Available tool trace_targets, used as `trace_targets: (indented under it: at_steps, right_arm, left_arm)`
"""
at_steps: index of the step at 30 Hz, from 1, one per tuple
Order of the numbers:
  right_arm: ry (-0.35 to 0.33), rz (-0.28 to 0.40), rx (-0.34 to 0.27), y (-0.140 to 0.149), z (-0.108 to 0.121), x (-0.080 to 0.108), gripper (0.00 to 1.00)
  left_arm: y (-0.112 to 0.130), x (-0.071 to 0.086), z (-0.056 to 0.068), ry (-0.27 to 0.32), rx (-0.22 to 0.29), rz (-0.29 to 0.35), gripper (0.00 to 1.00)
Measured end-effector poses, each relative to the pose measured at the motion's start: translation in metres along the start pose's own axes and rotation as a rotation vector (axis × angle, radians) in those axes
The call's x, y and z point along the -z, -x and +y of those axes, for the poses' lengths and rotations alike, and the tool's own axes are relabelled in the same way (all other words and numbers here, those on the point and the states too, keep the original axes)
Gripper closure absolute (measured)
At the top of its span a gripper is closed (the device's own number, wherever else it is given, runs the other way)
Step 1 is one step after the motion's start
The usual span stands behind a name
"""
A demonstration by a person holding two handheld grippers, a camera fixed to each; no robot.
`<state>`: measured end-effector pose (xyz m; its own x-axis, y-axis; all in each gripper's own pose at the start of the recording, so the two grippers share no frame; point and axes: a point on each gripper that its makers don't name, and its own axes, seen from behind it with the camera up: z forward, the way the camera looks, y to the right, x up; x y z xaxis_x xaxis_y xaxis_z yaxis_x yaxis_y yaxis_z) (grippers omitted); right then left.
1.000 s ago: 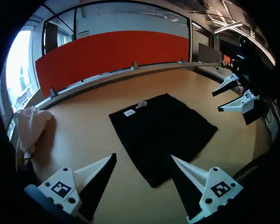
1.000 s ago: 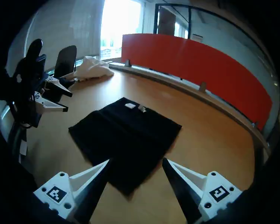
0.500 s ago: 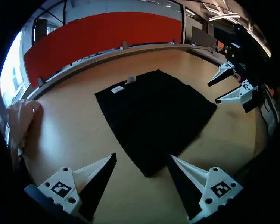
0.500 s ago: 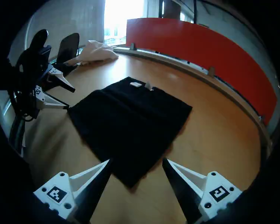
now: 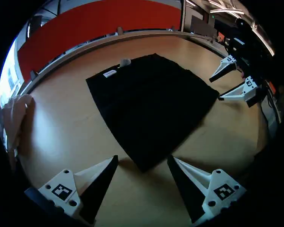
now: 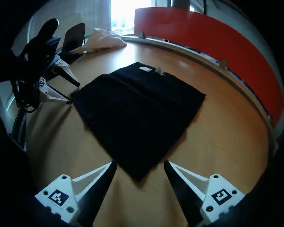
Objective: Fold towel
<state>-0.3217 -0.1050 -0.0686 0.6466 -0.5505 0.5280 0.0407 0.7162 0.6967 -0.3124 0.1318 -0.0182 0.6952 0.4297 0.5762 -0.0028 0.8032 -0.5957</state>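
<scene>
Over the last 1 s both tongs have closed in on the black towel (image 5: 153, 102), which lies flat mid-bench (image 5: 66, 125). Left tongs (image 5: 142, 159) are wide open and empty, with a towel corner between the tips at 6 o'clock. Right tongs (image 6: 140, 163) are the same at their own corner. Nothing is pinched yet, so the likely next step is gripping both corners for fold 1.

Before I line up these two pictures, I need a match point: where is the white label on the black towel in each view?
Left gripper view: white label upper left of centre, on the black towel's far edge.
Right gripper view: white label top centre, same far edge.
Shared landmark: the red partition beyond it.
</scene>
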Motion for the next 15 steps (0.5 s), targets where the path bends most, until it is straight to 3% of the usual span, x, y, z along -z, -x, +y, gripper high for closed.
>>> trace_targets:
  at_steps: [15]
  right_arm:
    - [-0.021,-0.019,-0.006,0.0083,-0.0027,-0.0042,0.26]
  left_arm:
    - [-0.0013,-0.0038,0.0033,0.011,-0.034,-0.010,0.07]
